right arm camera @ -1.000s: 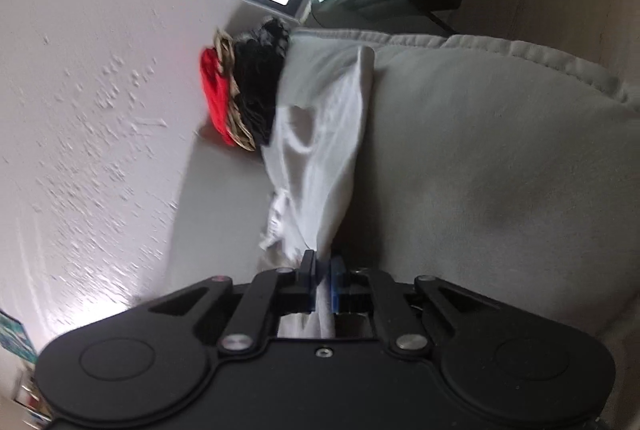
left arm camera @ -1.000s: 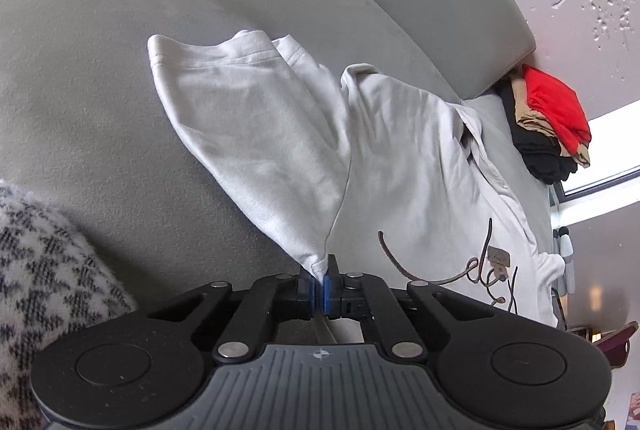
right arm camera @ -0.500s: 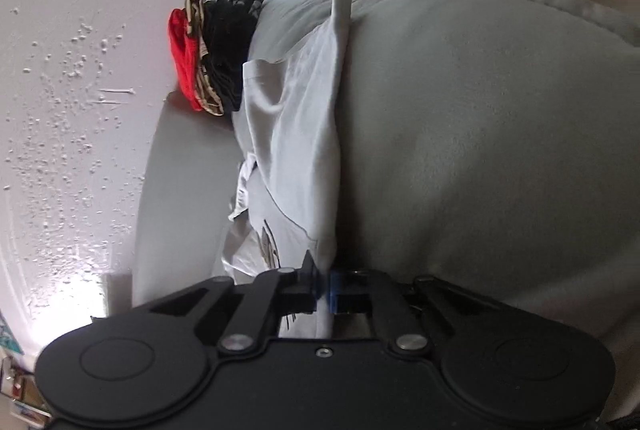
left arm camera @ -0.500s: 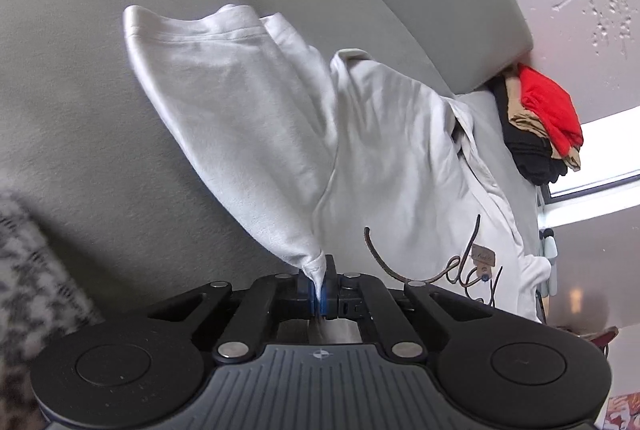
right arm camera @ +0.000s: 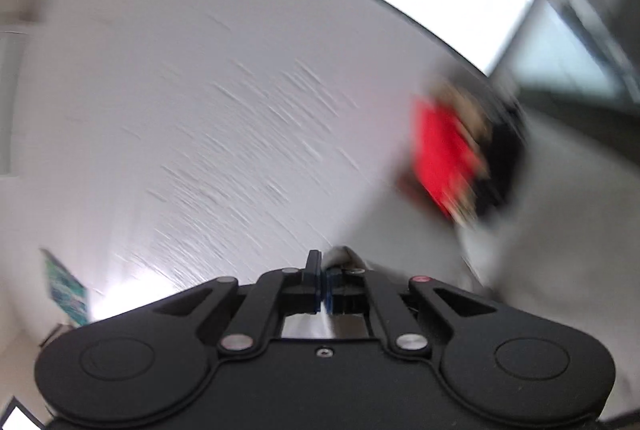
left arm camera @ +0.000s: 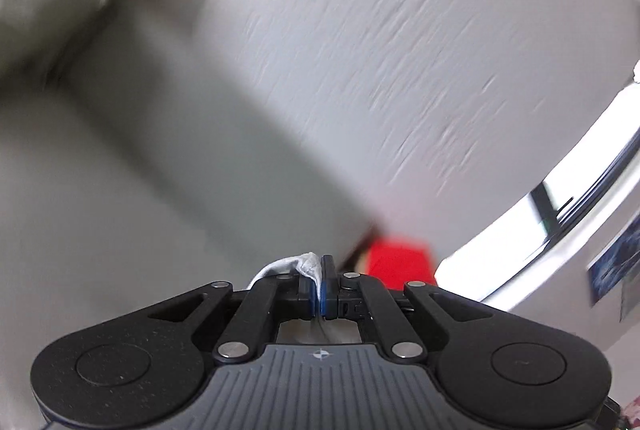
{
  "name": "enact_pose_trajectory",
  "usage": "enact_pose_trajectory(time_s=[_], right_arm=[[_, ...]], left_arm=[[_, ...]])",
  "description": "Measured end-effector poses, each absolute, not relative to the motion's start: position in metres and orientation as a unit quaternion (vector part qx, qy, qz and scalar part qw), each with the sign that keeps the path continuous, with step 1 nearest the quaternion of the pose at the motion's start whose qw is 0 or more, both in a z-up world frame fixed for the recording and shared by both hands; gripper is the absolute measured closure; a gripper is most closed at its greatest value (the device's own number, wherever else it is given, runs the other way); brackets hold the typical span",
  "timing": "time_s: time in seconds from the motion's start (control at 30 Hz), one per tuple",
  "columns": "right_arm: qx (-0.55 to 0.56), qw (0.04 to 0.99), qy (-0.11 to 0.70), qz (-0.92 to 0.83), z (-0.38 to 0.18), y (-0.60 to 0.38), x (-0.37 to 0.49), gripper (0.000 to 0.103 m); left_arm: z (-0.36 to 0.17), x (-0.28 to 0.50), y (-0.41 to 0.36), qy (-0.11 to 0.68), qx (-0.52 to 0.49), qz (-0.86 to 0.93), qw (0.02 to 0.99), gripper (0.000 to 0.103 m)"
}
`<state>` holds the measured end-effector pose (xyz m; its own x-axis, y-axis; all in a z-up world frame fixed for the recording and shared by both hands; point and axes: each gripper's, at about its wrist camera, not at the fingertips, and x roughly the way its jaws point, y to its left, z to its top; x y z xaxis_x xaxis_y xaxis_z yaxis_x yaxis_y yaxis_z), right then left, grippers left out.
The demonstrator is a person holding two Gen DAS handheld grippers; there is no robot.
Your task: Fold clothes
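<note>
While both views are smeared by blur, the left tool (left arm camera: 320, 276) is clenched on a pinch of the white cotton garment (left arm camera: 298, 264), which bunches over its left finger. The right tool (right arm camera: 321, 280) has just been closing and grips a fold of pale cloth (the same garment, it seems) beside its right finger. Beyond lie a grey sofa (left arm camera: 168, 165), a white textured wall (right arm camera: 224, 117) and a stack of red, tan and black clothes (right arm camera: 460, 149).

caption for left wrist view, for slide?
Left hand-held gripper shut on white garment, blurred wall beyond.
</note>
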<state>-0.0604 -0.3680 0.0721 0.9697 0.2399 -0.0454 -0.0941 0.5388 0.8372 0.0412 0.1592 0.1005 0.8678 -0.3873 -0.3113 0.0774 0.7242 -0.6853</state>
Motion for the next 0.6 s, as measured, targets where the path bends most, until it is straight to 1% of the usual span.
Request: enact_pose_trajectory(time_s=[0.03,0.13,0.27,0.37,0.43,0.5,0.6], right_arm=[[0.461,0.879,0.076,0.093,0.084,-0.365,-0.067,0.101],[0.453,0.879,0.117,0.096,0.106,-0.356,-0.077,0.101],[0.438,0.889,0.042,0.13,0.145,-0.347,-0.118,0.101],[0.439,0.884,0.029,0.157,0.162,-0.344,-0.133,0.101],[0.419,0.894,0.022,0.158,0.173,-0.337,-0.137,0.101],[0.4,0.903,0.021,0.157,0.181,-0.33,-0.134,0.101],[0.387,0.91,0.063,0.134,0.171,-0.322,-0.083,0.101]], left_arm=[[0.116,0.035,0.164,0.213,-0.346,-0.122,0.906,0.103],[0.155,0.008,0.172,0.169,-0.348,-0.135,0.912,0.103],[0.198,-0.048,0.179,0.068,-0.331,-0.153,0.928,0.103],[0.217,-0.073,0.188,0.029,-0.329,-0.148,0.932,0.103],[0.221,-0.075,0.187,0.03,-0.323,-0.147,0.935,0.103],[0.219,-0.063,0.185,0.048,-0.31,-0.128,0.941,0.103],[0.199,-0.02,0.188,0.114,-0.308,-0.103,0.939,0.103]])
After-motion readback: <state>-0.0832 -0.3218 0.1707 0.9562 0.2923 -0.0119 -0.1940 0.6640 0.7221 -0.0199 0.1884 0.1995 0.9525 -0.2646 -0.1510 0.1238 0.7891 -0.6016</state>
